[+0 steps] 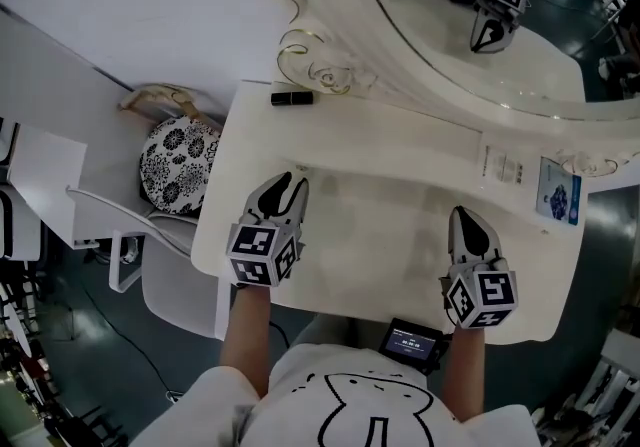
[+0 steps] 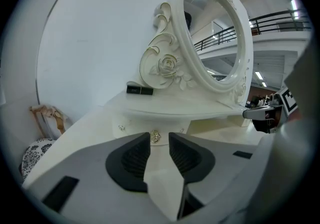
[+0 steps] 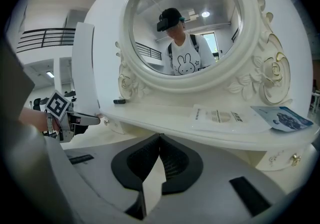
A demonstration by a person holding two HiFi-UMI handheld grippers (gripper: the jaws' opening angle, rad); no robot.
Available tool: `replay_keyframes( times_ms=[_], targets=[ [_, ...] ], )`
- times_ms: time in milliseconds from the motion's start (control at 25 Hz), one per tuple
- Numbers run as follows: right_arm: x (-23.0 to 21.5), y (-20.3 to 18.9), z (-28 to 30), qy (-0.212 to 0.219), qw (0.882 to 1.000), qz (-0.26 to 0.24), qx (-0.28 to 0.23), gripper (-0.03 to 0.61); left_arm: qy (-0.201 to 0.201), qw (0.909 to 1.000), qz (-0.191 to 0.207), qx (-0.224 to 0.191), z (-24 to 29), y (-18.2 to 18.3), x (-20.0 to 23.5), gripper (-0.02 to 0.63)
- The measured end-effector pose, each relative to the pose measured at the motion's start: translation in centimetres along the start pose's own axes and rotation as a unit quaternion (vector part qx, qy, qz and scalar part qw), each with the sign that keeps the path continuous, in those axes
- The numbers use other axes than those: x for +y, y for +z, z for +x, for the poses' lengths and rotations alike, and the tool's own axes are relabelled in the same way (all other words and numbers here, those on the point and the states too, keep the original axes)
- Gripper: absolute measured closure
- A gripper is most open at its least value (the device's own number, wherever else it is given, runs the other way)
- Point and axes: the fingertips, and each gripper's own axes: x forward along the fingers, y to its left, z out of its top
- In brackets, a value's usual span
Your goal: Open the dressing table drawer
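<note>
White T-shirt [image 1: 280, 390], black rabbit outline print

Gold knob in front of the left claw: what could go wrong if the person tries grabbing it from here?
1. The gold knob is tiny and sits just past the tips of the open left claw. Closing slightly off-centre could let it slip out.
2. The black tube lies loose on the shelf above the drawer. A jerky pull might set it rolling off.

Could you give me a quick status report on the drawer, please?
Left tool open, aimed at gold drawer knob. Right tool shut, empty. Drawer looks closed; nothing in the way.
</note>
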Motion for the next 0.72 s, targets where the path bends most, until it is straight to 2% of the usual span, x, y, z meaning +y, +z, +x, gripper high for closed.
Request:
replay_keyframes(
  times_ms=[240, 360, 560, 720],
  targets=[
    [-0.3, -0.5, 0.8, -0.005, 1.000, 0.012, -0.001, 0.558, -0.005, 0.9997, -0.006, 0.021, 1.7, -0.7, 0.6, 0.477],
    [-0.6, -0.4, 1.2, -0.009, 1.000, 0.016, -0.005, 0.558, -0.005, 0.9995, -0.004, 0.031, 2.5, -1.0, 0.7, 0.448],
    [-0.7, -0.7, 1.3, -0.011, 1.000, 0.016, 0.001, 0.558, 0.000, 0.9994, -0.009, 0.034, 3.3, -1.0, 0.9, 0.448],
    [-0.7, -1.1, 1.3, -0.012, 1.000, 0.015, 0.004, 0.558, 0.004, 0.9995, 0.002, 0.032, 3.5, -1.0, 1.0, 0.488]
  ],
)
